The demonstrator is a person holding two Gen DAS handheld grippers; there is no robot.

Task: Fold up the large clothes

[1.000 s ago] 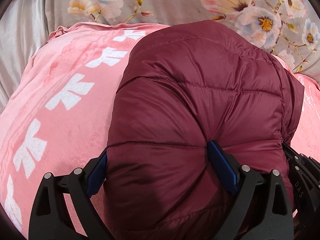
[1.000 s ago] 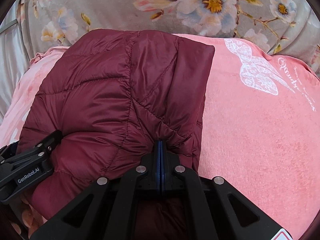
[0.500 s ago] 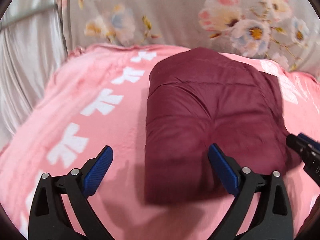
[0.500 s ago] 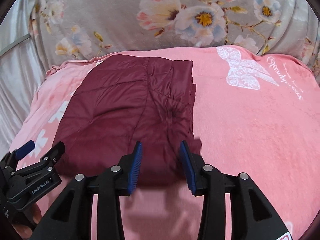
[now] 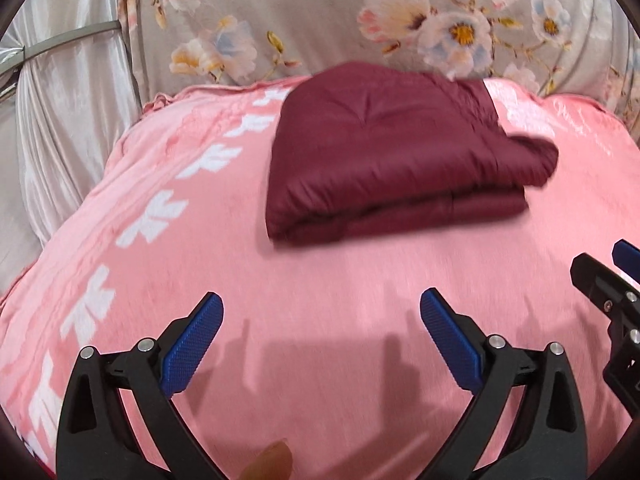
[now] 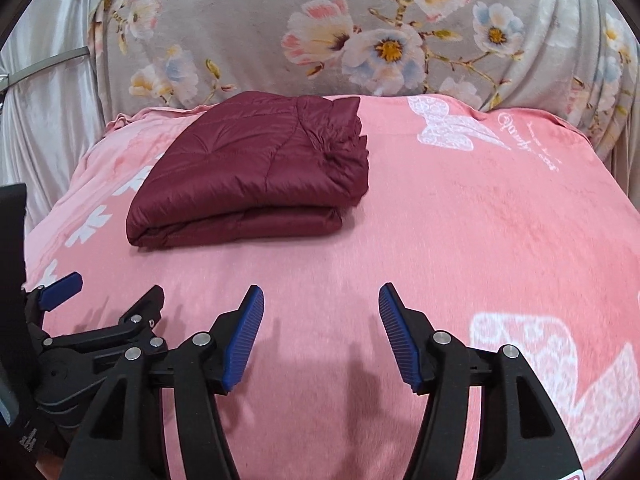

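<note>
A maroon quilted puffer jacket [image 5: 392,152] lies folded in a thick rectangular bundle on the pink blanket [image 5: 320,288], toward its far side; it also shows in the right wrist view [image 6: 248,176]. My left gripper [image 5: 320,316] is open and empty, pulled back well short of the jacket. My right gripper [image 6: 320,304] is open and empty too, near the front of the blanket, right of the jacket. Each gripper shows at the edge of the other's view.
The pink blanket [image 6: 480,240] with white bows and butterfly prints covers the surface. A grey floral cloth [image 6: 360,32] hangs behind it, and a silvery curtain [image 5: 60,120] hangs at the left. A fingertip [image 5: 272,460] shows at the bottom of the left view.
Both grippers let go of the jacket and drew back toward me. The right gripper went from shut on the fabric to wide open. The jacket now rests folded on the blanket.
</note>
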